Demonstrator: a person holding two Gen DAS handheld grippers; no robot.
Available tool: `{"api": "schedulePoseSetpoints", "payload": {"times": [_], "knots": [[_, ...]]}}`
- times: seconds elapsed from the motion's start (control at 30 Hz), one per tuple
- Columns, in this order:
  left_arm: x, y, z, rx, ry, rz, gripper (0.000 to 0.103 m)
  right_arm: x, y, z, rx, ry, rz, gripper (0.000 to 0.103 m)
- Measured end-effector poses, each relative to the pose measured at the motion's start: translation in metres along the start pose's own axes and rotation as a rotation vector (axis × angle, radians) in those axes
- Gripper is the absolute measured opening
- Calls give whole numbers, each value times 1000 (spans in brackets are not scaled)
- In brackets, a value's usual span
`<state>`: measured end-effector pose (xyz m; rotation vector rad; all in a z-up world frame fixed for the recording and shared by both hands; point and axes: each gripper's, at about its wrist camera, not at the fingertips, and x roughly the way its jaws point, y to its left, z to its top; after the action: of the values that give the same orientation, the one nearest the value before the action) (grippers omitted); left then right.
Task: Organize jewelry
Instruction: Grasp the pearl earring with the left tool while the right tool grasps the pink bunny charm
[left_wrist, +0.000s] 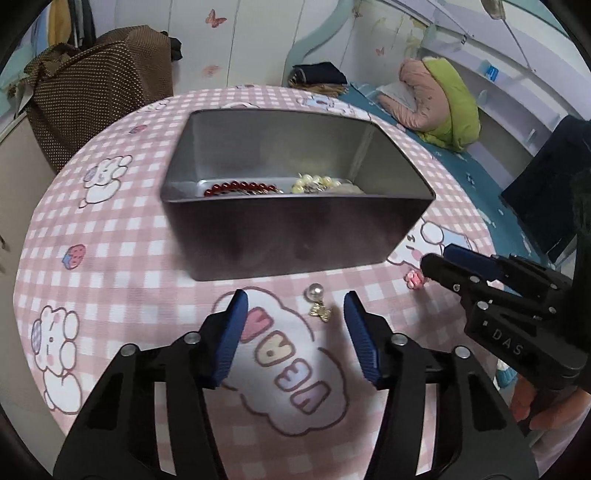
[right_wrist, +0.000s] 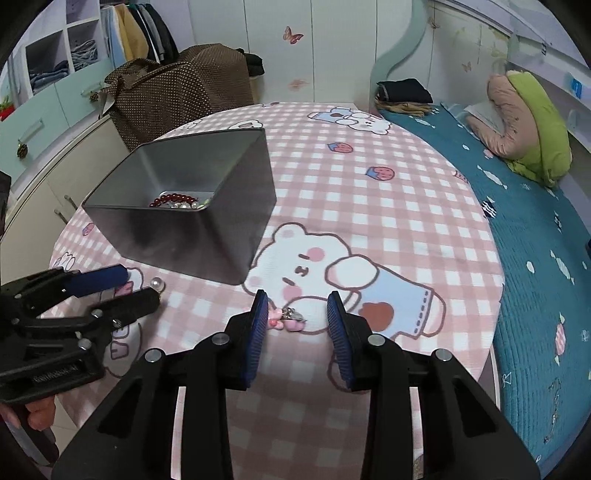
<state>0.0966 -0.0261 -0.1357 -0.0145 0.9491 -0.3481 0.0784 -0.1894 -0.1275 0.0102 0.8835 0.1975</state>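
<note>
I have two small pieces left on the pink checked tablecloth (left_wrist: 110, 236), both in front of the grey metal tin (left_wrist: 295, 236) that already holds a red bead bracelet (left_wrist: 240, 187) and a pearl bracelet (left_wrist: 317, 182).

My left gripper (left_wrist: 295, 317) stands about half open with nothing in it. The pearl earring (left_wrist: 318, 303) lies on the cloth between its blue pads (left_wrist: 232, 339), nearer the right-hand one, and touches neither. It is a round pearl with a little gold bow charm below it. I judge it very light, hard and slippery on the pearl, so the ball could squirt out from ribbed pads. I would rather close across the gold bow and its link, where the shape is flatter and gives the pads something to bite on.

My right gripper (right_wrist: 297, 314) is narrower, roughly a quarter open, also holding nothing. The pink charm (right_wrist: 286, 320) sits between its tips, close against the left pad; whether it touches I cannot tell. It looks like small pink beads or flowers with a silver clasp in the middle. I expect it to be light and loose-jointed, likely to dangle. I would take it across the pink cluster, squeezing gently, since the thin metal clasp may bend.
</note>
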Motion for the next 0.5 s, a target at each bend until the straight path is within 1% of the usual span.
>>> {"api": "schedulePoseSetpoints", "payload": {"times": [0.03,0.1,0.13,0.17,0.2,0.23,0.27,0.3,0.33,0.5], "knots": [[1,-3,0,13,-6,11,51,0,-1,0,2,-1,2,32],[3,-7,0,29,-3,33,51,-1,-4,0,12,-1,0,35],[4,-8,1,37,2,45,50,0,-5,0,14,1,-1,37],[5,-10,1,44,2,54,48,0,-6,-1,12,3,-4,44],[6,-12,0,52,-1,73,43,0,-6,-1,11,6,-5,48],[7,-14,1,55,-5,90,36,0,-5,-1,12,10,-2,50],[7,-13,0,59,-9,105,33,2,-5,-2,15,15,3,52],[7,-14,1,61,-10,102,21,2,-5,-2,15,16,5,53],[7,-12,2,57,-9,90,12,2,-4,-3,9,12,2,53],[8,-6,3,44,-14,58,12,2,4,-5,-18,12,6,53]]}}
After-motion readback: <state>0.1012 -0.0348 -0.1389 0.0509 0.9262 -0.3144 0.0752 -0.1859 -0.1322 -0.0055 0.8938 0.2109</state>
